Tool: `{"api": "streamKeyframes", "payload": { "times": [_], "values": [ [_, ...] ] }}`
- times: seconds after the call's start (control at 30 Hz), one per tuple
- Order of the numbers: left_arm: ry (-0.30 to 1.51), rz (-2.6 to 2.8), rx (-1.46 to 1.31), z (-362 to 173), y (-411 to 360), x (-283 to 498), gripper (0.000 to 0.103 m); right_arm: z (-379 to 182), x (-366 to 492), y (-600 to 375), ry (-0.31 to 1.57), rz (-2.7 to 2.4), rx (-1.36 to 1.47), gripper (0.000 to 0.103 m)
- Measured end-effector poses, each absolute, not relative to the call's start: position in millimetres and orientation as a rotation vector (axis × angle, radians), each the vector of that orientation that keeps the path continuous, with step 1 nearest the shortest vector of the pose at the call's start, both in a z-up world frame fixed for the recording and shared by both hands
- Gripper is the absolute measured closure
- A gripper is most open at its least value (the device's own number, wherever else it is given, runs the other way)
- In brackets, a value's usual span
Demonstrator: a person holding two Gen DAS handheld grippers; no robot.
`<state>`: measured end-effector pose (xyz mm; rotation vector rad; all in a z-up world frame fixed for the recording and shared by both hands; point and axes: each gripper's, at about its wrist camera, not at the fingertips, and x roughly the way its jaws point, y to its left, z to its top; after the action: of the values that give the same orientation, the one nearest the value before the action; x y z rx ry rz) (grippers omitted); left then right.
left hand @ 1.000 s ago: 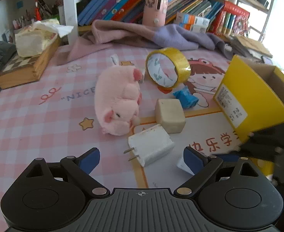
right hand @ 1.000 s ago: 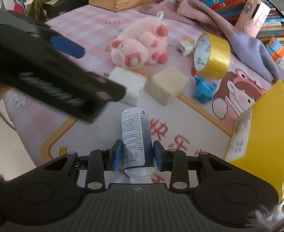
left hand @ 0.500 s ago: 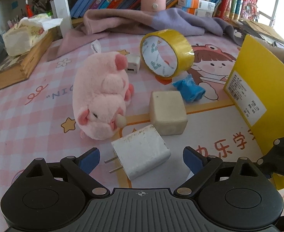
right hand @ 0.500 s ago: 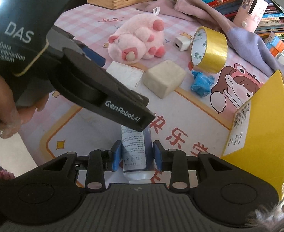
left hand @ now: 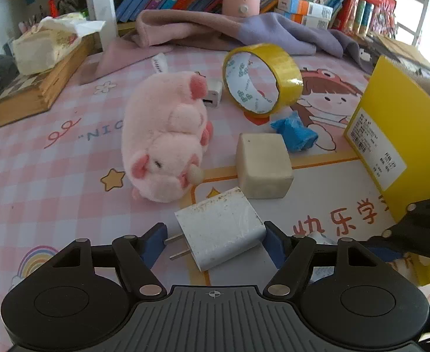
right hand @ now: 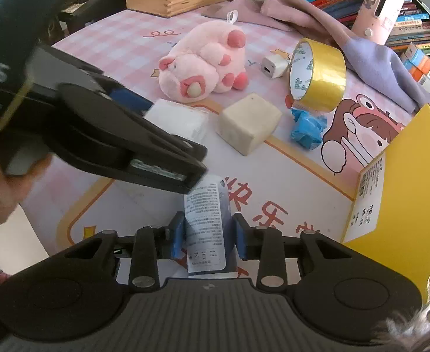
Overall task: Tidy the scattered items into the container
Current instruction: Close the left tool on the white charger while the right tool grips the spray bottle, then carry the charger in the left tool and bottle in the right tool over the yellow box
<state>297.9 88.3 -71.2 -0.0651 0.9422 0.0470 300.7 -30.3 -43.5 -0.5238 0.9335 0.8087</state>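
Right wrist view has its left half blocked by the left gripper (right hand: 132, 111) and the hand (right hand: 1, 193) holding it, so only one corner of the white charger (right hand: 182, 121) shows past them. The right gripper (right hand: 207, 234) has its fingers (right hand: 177, 234) closed on a white-and-blue tube (right hand: 207, 220), whose far end is hidden under the other tool. The yellow box (right hand: 405, 205) stands at the right, its opening cut off by the frame edge.

The left wrist view shows the charger (left hand: 220, 228) whole: scuffed, lying flat on the bench (left hand: 39, 176) with two metal prongs pointing left, between the wide-open fingers (left hand: 153, 239) of the left gripper (left hand: 215, 242). Whether the pads touch it cannot be told. The right gripper appears there only as a dark sliver at the right edge, and little of the tube is visible.

Beyond the charger lie a cream block (left hand: 263, 165), a pink plush pig (left hand: 166, 138) on its side, a crumpled blue wrapper (left hand: 294, 132), a roll of yellow tape (left hand: 261, 79) standing on edge, and a small white plug (left hand: 215, 94) partly behind the pig.
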Motion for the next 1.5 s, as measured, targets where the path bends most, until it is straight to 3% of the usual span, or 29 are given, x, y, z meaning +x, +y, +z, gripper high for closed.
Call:
{"api": "streamKeyframes", "payload": {
  "times": [0.77,1.5],
  "values": [
    [0.78,0.032,-0.154,-1.7,103.0,207.1,0.032,22.9,258.6,-49.0,0.754,0.795,-0.354,0.073],
    [0.661,-0.105,-0.16,39.7,55.2,69.5,0.032,66.1,115.7,-133.5,0.665,0.647,-0.234,0.073]
  ]
}}
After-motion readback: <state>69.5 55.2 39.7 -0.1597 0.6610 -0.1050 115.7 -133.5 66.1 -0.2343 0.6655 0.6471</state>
